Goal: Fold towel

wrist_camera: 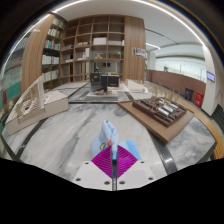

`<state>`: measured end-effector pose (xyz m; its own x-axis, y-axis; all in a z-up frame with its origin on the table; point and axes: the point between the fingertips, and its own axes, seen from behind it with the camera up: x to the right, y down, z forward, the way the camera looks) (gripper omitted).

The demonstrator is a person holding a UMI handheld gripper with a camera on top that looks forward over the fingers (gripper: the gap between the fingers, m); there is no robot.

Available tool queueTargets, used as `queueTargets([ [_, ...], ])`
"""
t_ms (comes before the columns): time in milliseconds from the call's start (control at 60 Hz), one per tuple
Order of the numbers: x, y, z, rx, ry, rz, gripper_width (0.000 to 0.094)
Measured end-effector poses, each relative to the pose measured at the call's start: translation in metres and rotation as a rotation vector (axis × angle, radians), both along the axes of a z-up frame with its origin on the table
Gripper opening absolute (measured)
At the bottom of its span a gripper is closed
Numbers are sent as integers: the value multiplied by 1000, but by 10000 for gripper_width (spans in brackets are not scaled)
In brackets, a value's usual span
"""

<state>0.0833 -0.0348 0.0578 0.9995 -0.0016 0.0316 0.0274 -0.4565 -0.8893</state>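
Note:
My gripper (111, 150) is shut, its two magenta pads (103, 162) meeting along the centre line. A bunched piece of light blue towel (108, 134) sticks out from between the fingertips, with a small orange bit at its top. The towel piece is held above a grey-white marbled table (70, 125). The rest of the towel is hidden below the fingers.
A white building model (30, 100) stands on the table beyond the fingers to the left, and a wooden tray with a model (160, 108) to the right. Wooden bookshelves (95, 45) and a dark chair (100, 80) stand at the back of the room.

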Motion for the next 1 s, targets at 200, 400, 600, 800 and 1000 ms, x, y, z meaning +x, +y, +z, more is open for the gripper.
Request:
queueTargets([
  [200,47,-1,-47,-71,23,-55,104],
  [400,45,-20,-31,-66,57,-13,815],
  [600,21,-92,4,-46,126,44,830],
  [800,-15,-168,34,16,130,110,830],
  [1000,-32,-180,78,105,68,174,832],
])
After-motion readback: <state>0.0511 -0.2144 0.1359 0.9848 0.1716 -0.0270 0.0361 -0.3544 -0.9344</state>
